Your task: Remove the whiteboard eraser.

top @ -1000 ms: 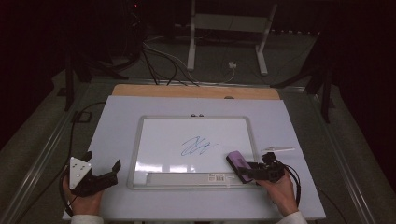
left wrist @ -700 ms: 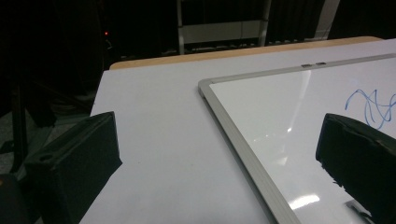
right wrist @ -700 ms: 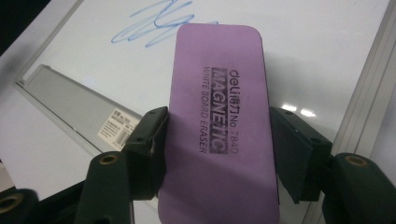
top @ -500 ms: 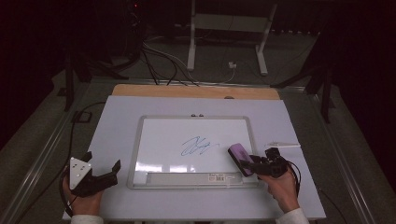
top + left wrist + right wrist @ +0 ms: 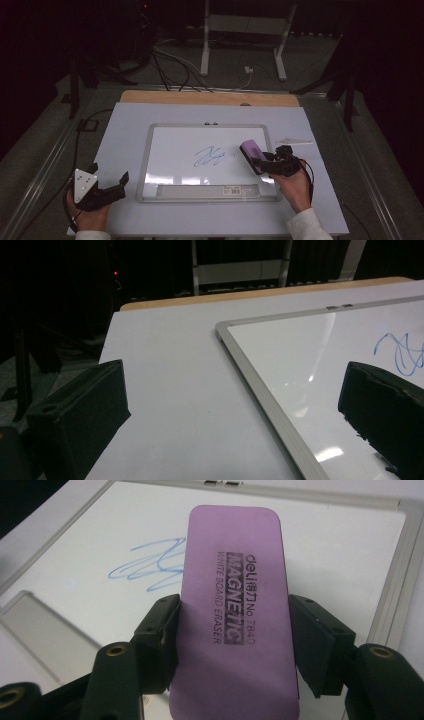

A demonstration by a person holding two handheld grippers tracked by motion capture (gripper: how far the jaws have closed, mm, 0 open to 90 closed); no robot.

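A white-framed whiteboard [image 5: 165, 150] lies flat on the table with a blue scribble [image 5: 209, 157] near its middle. My right gripper [image 5: 265, 164] is shut on a purple magnetic whiteboard eraser [image 5: 252, 155], held just above the board's right part, a little right of the scribble. In the right gripper view the eraser [image 5: 234, 630] sits between both jaws, with the scribble [image 5: 147, 567] beyond it to the left. My left gripper [image 5: 107, 190] rests open at the table's front left, off the board; its jaws [image 5: 240, 430] stand wide apart with nothing between them.
A white marker [image 5: 295, 142] lies on the table right of the board. A label strip [image 5: 200, 191] runs along the board's lower frame. The table [image 5: 125, 135] has a wooden far edge [image 5: 200, 98]; cables and stand legs lie on the floor beyond.
My right gripper has carried the eraser up and leftward from the board's lower right corner toward the scribble. The left gripper has stayed in place.
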